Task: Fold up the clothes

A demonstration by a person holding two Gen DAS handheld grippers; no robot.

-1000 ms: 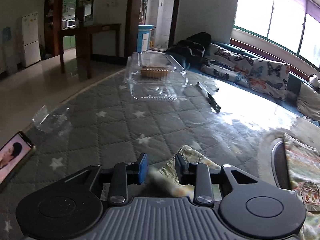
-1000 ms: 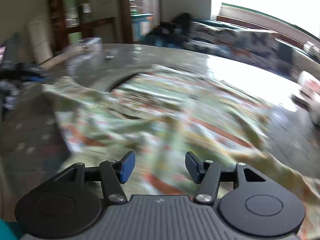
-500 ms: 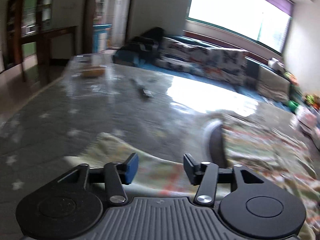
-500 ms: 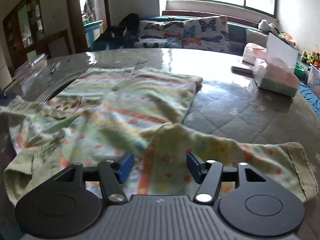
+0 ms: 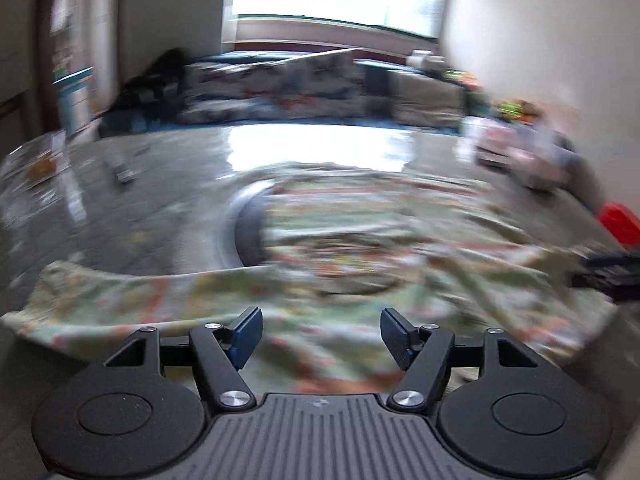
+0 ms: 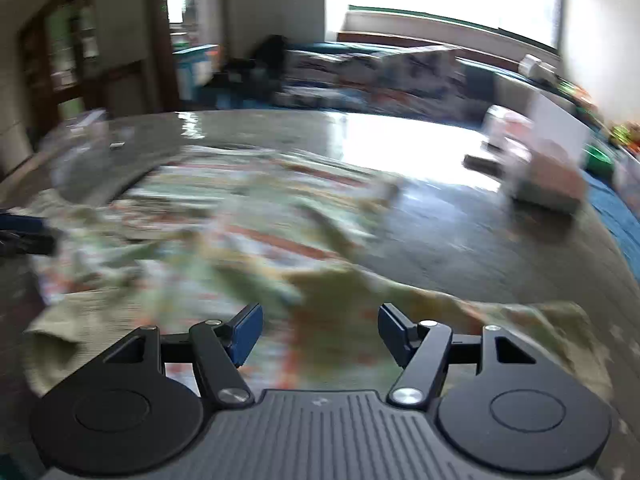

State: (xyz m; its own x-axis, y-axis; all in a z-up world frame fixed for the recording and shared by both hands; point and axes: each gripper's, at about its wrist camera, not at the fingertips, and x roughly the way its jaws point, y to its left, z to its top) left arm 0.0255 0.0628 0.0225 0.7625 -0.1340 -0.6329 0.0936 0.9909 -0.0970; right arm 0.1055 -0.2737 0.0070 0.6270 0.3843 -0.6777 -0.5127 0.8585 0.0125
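Two grippers, left gripper (image 5: 321,334) and right gripper (image 6: 320,332), fingers just spread apart and empty, hover over a soft, light, floppy garment (image 6: 248,248), best pinched at its hem edges.

The left gripper (image 5: 321,330) has let go of the garment (image 5: 360,248) and swung over it, its jaws just opening, though blur hides the cloth's details.
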